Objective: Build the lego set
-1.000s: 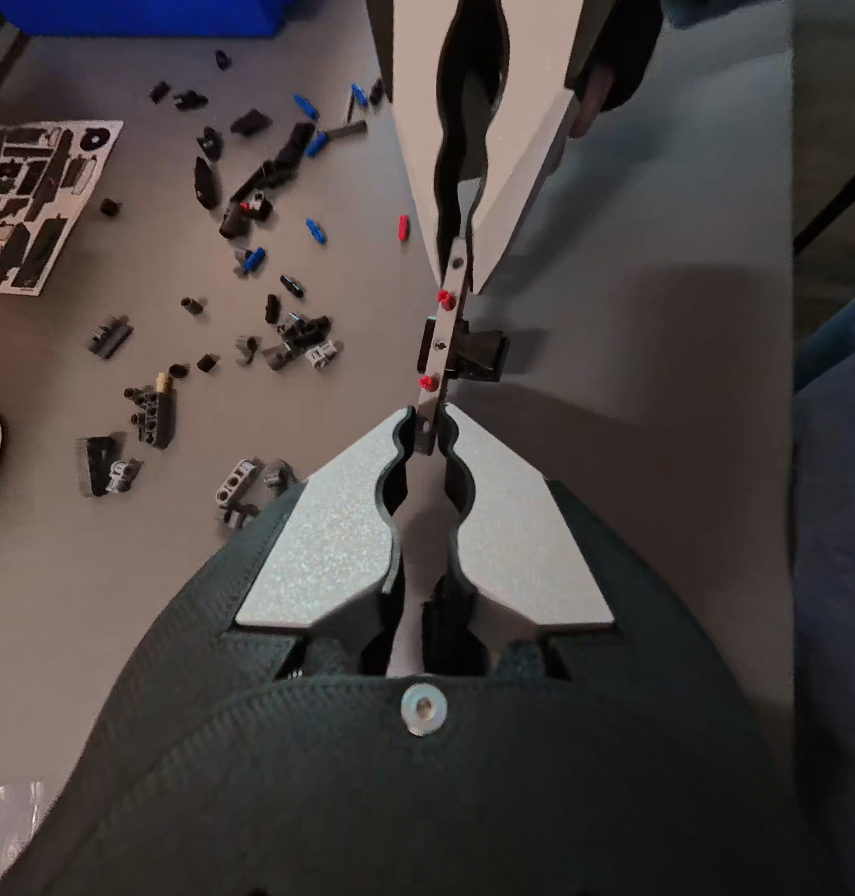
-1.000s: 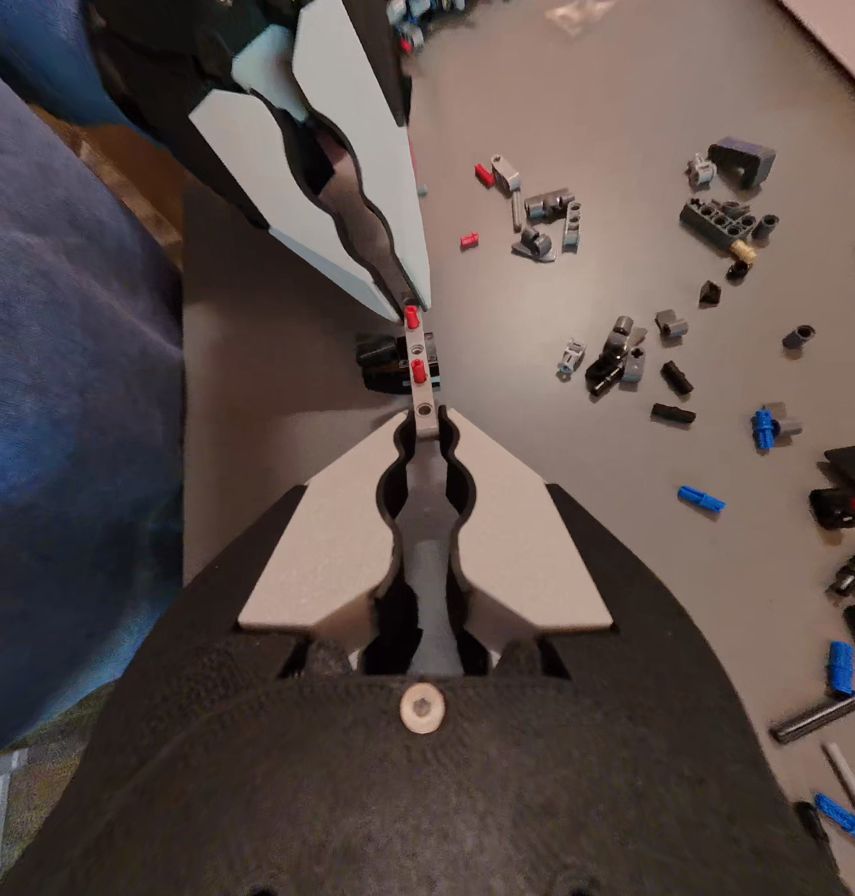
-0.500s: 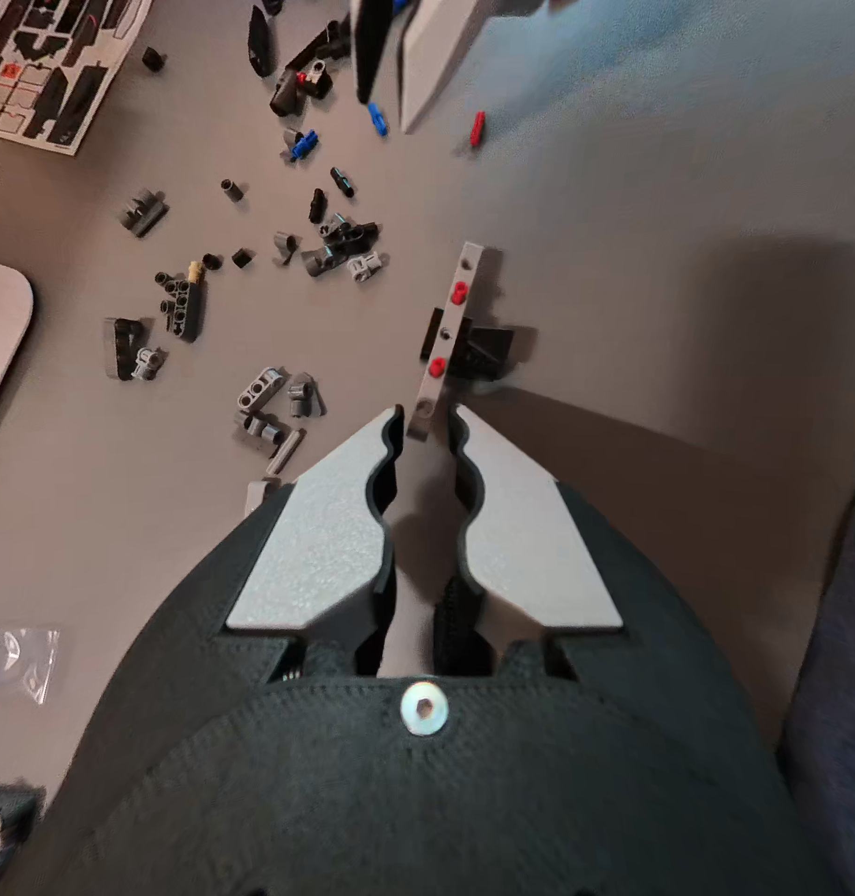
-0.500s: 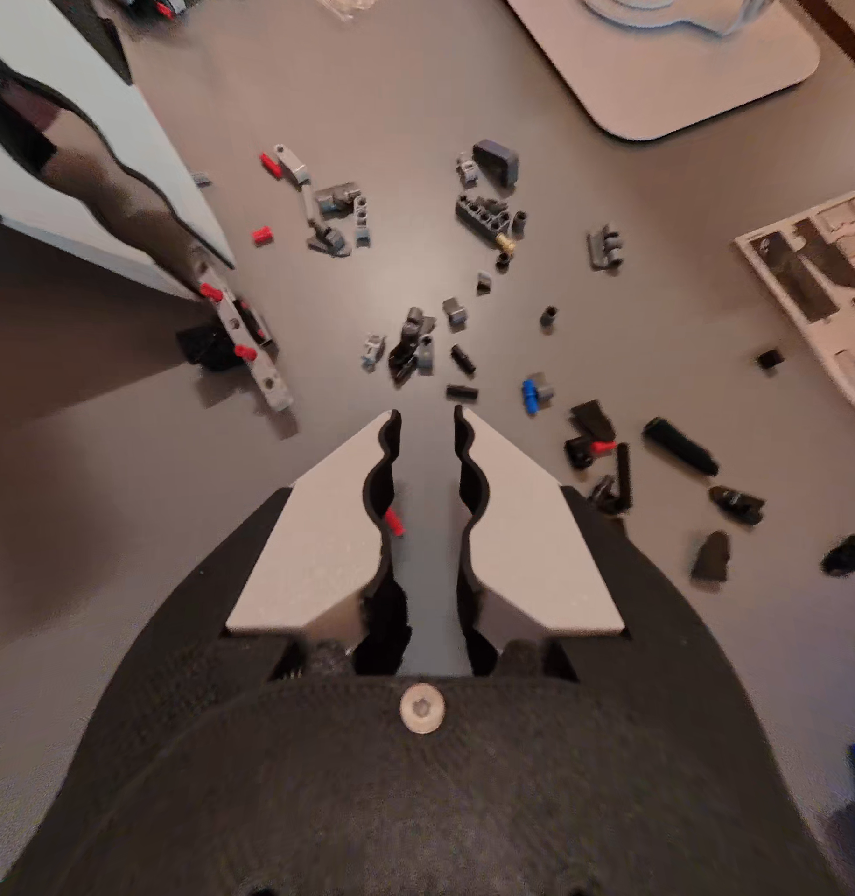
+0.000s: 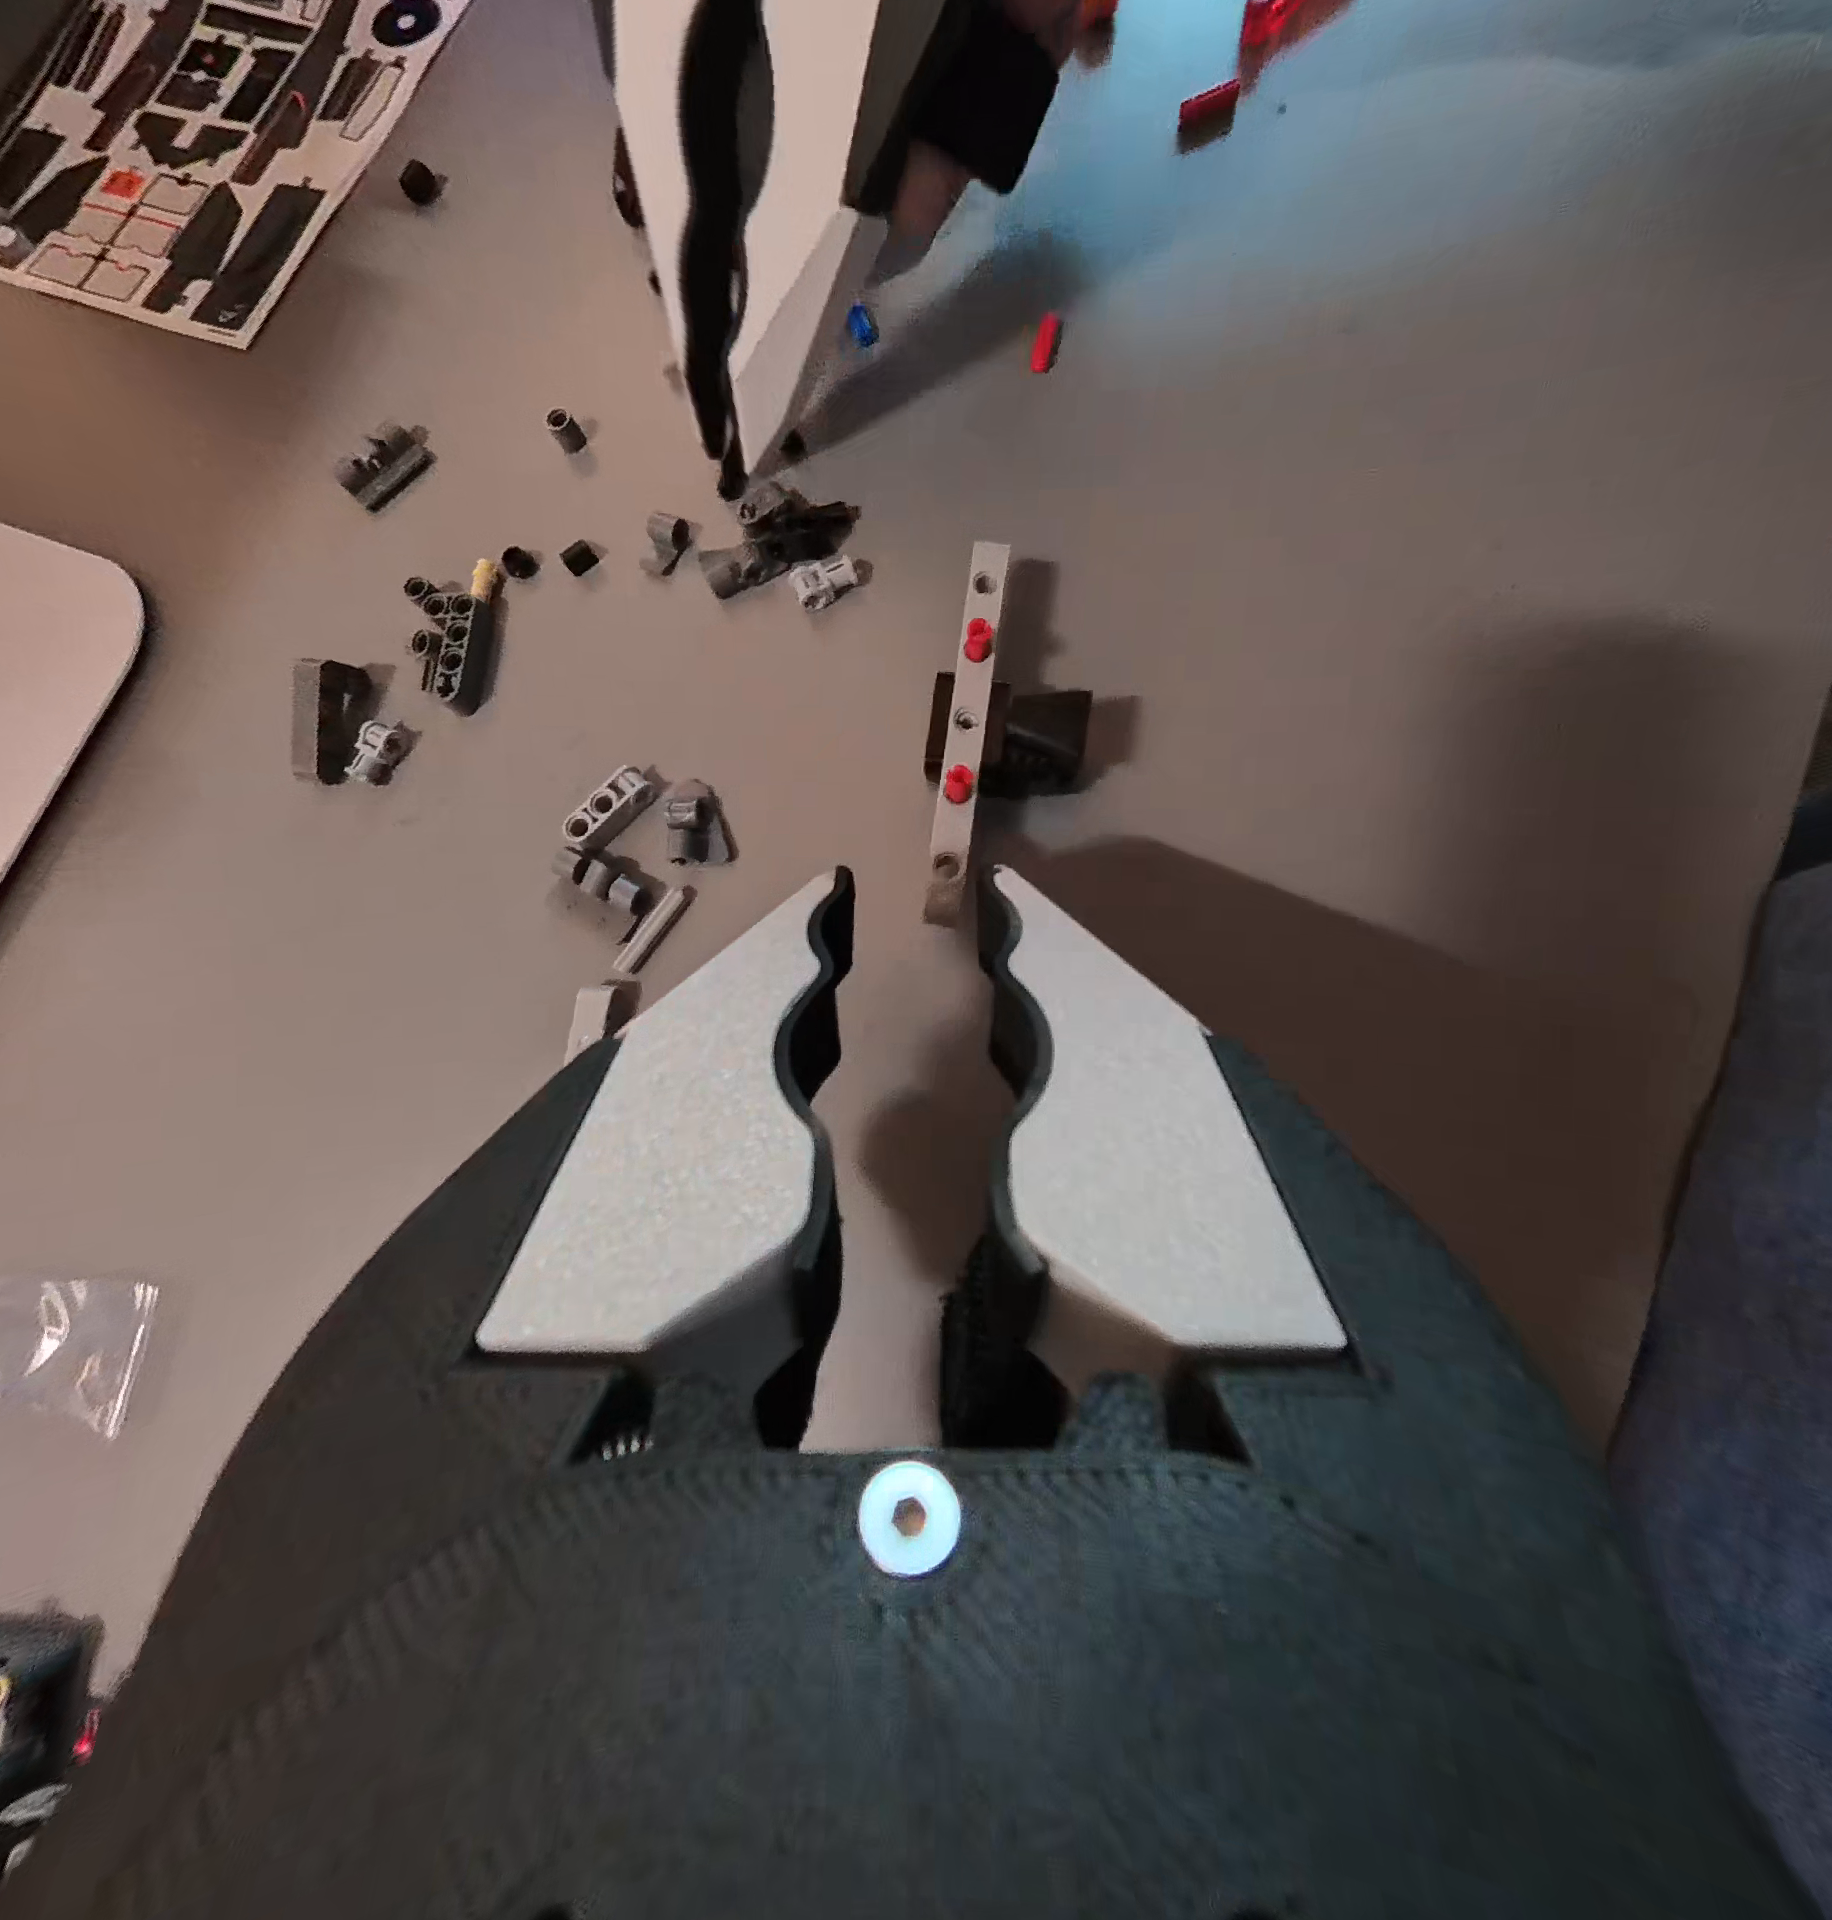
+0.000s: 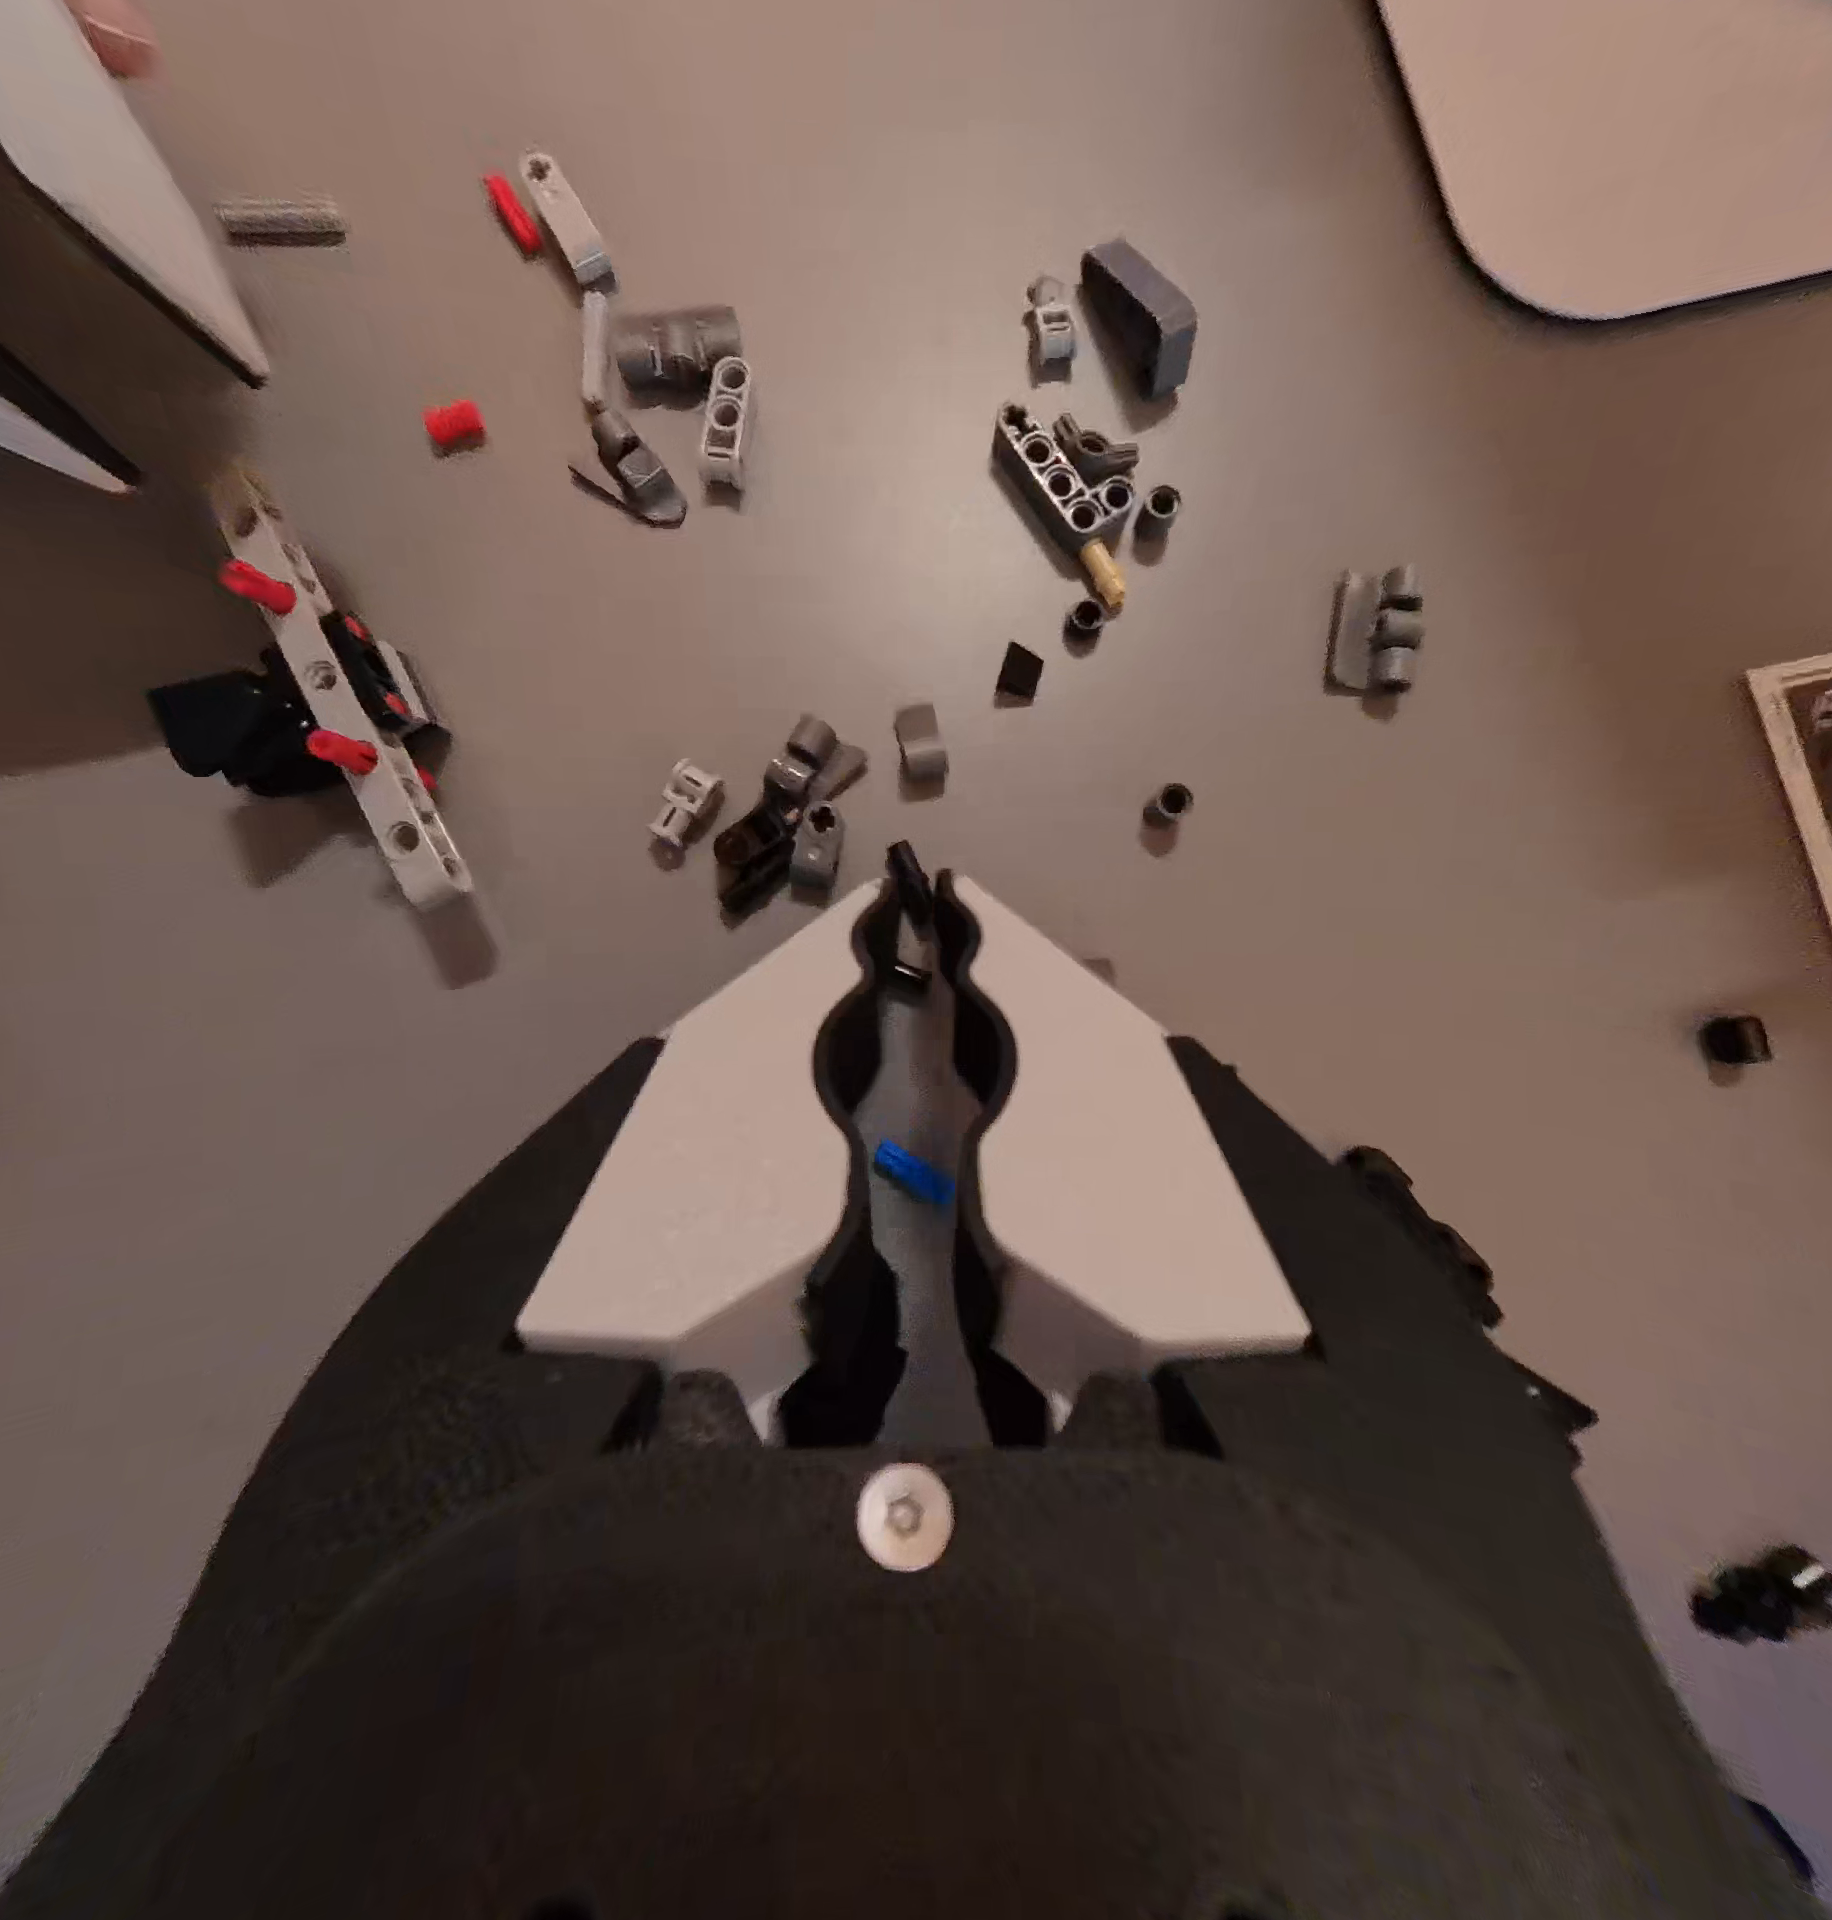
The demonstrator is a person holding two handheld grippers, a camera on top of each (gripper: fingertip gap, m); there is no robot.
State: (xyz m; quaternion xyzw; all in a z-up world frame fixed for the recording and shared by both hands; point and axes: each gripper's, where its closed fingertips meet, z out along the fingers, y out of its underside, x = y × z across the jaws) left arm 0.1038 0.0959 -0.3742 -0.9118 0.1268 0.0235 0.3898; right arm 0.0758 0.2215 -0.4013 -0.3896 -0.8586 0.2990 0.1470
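A light grey beam with two red pins and a black part fixed to it (image 5: 966, 727) lies on the grey table. My left gripper (image 5: 917, 883) is open, and the beam's near end sits between its tips, close to the right finger. The beam also shows in the right wrist view (image 6: 340, 717). My right gripper (image 6: 912, 883) is shut on a small black pin (image 6: 907, 894) above the loose pieces. In the left wrist view the right gripper (image 5: 730, 473) points down at a black and grey cluster (image 5: 787, 540).
Loose grey, black, red and blue pieces (image 6: 1068, 488) are scattered over the table. A blue pin (image 6: 912, 1169) lies under my right gripper. A sticker sheet (image 5: 164, 156), a pale rounded board (image 5: 18, 675) and a clear bag (image 5: 50, 1351) lie on the left. Blue fabric (image 5: 1774, 1351) borders the table's right edge.
Both grippers held the beam a second ago. The right one let go, moved over to the loose pieces and shut on a black pin. The left one opened; the beam lies on the table.
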